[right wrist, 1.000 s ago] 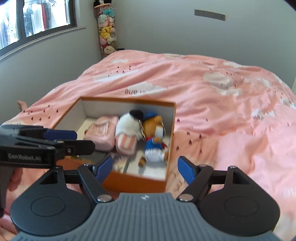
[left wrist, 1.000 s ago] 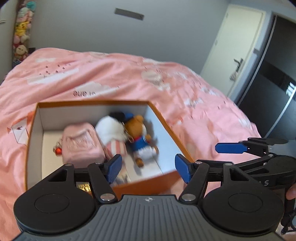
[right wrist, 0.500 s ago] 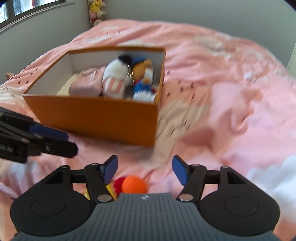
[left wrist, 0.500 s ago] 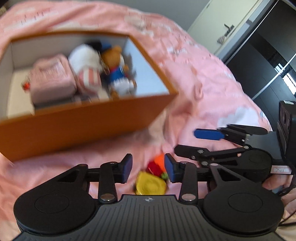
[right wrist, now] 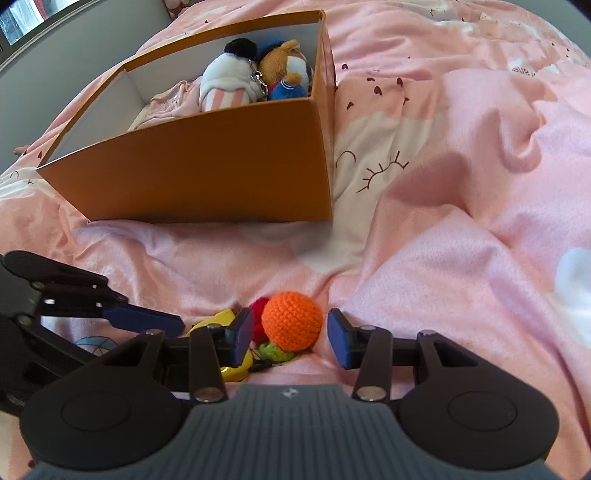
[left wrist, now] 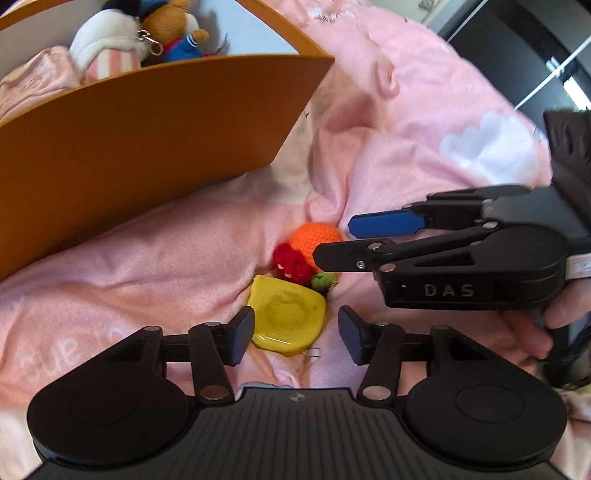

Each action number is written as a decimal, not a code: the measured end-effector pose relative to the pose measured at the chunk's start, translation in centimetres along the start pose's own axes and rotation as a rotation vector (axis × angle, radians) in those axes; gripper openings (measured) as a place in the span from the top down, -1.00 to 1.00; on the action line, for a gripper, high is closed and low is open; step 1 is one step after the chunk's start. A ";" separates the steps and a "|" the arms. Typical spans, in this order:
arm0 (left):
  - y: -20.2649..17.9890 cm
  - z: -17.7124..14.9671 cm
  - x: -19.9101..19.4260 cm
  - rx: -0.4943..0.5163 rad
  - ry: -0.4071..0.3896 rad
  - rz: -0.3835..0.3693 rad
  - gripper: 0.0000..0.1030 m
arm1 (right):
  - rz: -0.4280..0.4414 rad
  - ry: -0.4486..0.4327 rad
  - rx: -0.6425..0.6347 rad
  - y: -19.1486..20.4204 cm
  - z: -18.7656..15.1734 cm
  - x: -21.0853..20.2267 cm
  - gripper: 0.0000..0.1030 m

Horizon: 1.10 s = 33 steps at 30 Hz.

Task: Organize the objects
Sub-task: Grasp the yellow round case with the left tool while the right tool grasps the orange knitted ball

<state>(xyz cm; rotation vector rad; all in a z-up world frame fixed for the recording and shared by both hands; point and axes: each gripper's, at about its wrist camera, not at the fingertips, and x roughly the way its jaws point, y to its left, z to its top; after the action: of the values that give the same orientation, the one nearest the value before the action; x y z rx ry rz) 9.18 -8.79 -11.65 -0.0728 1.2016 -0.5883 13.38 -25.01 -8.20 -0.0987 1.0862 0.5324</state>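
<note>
An orange box (right wrist: 207,173) stands on the pink bed, also in the left wrist view (left wrist: 147,125). It holds plush toys (right wrist: 258,74) and a pink pouch (right wrist: 166,103). In front of it lie a yellow soft piece (left wrist: 286,317), a red crochet piece (left wrist: 291,264), a small green piece (left wrist: 322,280) and an orange crochet ball (right wrist: 291,320). My left gripper (left wrist: 295,338) is open, its fingers on either side of the yellow piece. My right gripper (right wrist: 290,339) is open, its fingers on either side of the orange ball (left wrist: 314,236), not touching.
The pink duvet (right wrist: 461,221) is rumpled, with folds to the right of the box. A dark wardrobe or door (left wrist: 517,55) stands at the far right in the left wrist view. A window edge (right wrist: 29,22) shows at the far left.
Both grippers have dropped low in front of the box and moved onto the small toys. The box now stands above and behind the fingers.
</note>
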 end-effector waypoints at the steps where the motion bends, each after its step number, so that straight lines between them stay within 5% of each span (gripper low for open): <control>1: -0.1 0.0 0.3 0.012 0.004 0.010 -0.27 | 0.005 0.002 0.001 0.0 0.0 0.1 0.08; 19: -0.3 0.3 2.6 0.041 0.049 0.065 -0.34 | 0.032 0.057 0.015 -0.7 -0.4 2.5 0.04; 33: 0.4 -0.5 0.9 -0.026 0.008 0.053 -0.25 | 0.094 0.087 0.069 -1.5 -0.3 3.6 0.07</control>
<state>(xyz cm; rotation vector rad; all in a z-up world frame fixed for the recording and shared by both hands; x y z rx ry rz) 9.10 -8.74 -12.77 -0.0602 1.2155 -0.5274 15.04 -25.09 -11.70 -0.0099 1.1977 0.5789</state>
